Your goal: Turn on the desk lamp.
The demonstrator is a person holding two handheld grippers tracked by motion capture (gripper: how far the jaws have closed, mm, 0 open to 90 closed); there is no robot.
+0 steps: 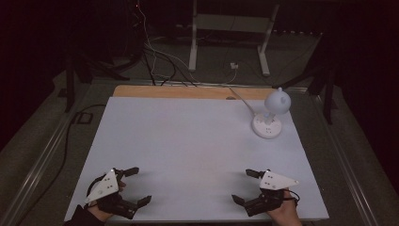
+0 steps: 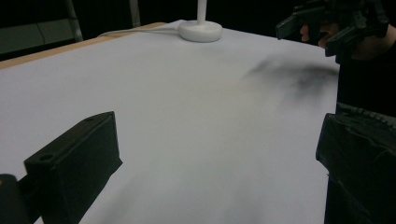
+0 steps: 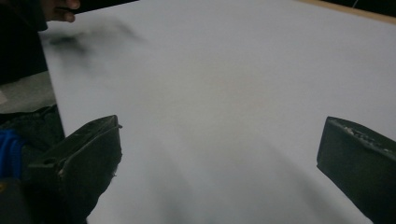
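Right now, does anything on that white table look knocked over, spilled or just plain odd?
Nothing stands out. The small white lamp stands upright at the far right of the white table, and both grippers, left and right, are open near its front edge.

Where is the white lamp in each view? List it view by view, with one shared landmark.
High view: white lamp stands far right on the sheet, near the back.
Left gripper view: its round base sits top centre, stem cut off.
Right gripper view: camera faces the sheet's other side, toward the left hand.
Shared landmark: wooden strip along the sheet's far edge.
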